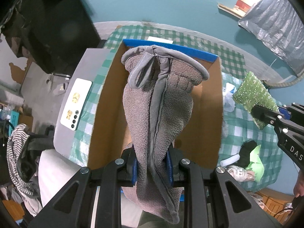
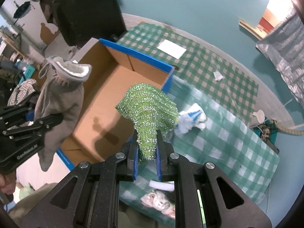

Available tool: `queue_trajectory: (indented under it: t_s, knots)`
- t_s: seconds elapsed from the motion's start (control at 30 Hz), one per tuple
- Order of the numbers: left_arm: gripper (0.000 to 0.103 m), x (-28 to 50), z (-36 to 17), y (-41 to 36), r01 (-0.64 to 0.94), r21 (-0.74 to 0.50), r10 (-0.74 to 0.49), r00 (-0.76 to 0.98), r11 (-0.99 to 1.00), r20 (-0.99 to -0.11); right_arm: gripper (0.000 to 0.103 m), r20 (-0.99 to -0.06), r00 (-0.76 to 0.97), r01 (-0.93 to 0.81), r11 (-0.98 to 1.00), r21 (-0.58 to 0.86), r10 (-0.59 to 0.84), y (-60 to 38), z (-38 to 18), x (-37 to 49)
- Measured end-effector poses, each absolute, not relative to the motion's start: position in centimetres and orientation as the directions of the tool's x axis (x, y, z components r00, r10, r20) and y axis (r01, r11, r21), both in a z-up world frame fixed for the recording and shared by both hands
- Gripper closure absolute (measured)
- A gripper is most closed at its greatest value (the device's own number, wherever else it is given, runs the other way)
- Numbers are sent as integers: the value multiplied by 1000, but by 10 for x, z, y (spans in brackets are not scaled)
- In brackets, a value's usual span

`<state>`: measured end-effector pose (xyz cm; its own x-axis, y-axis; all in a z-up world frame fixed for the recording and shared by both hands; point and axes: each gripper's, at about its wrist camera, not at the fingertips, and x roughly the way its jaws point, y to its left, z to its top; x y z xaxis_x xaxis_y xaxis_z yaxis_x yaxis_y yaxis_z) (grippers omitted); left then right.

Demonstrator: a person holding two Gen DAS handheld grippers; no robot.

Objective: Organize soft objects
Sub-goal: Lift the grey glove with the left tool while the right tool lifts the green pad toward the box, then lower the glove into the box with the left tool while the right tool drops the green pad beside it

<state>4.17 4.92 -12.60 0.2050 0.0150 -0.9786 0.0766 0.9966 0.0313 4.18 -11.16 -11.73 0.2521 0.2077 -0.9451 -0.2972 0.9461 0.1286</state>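
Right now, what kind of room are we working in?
Probably a lived-in home room, not a lab: a checked tablecloth, a phone on the table edge, and striped clothes piled beside it.

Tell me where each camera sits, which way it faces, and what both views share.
Left wrist: rides the left gripper, facing steeply down at the grey mitt it clamps above the box; the right gripper shows at the right edge.
Right wrist: rides the right gripper, facing down at the green scrubber it clamps over the checked cloth; the left gripper and a hand show at the left.
Shared: box, mitt, scrubber, cloth, both grippers.
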Motion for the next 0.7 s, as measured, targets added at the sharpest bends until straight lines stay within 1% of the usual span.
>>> queue_trajectory:
  t_s: [0.43, 0.53, 0.63, 0.7]
  knots:
    - [79, 48, -147, 75, 53, 39, 30, 163, 998, -986, 90, -947, 225, -372, 919, 132, 227, -63, -126, 55]
    - [77, 49, -149, 77, 57, 39, 29, 159, 998, -987, 90, -950, 217, -387, 913, 129, 226, -52, -130, 58]
    - [70, 50, -151, 79, 62, 42, 32, 157, 997, -987, 90, -951, 207, -393, 910, 134, 229, -45, -134, 59]
    - [59, 51, -152, 79, 66, 46, 35, 156, 997, -987, 90, -952, 198, -398, 907, 140, 234, -41, -138, 60]
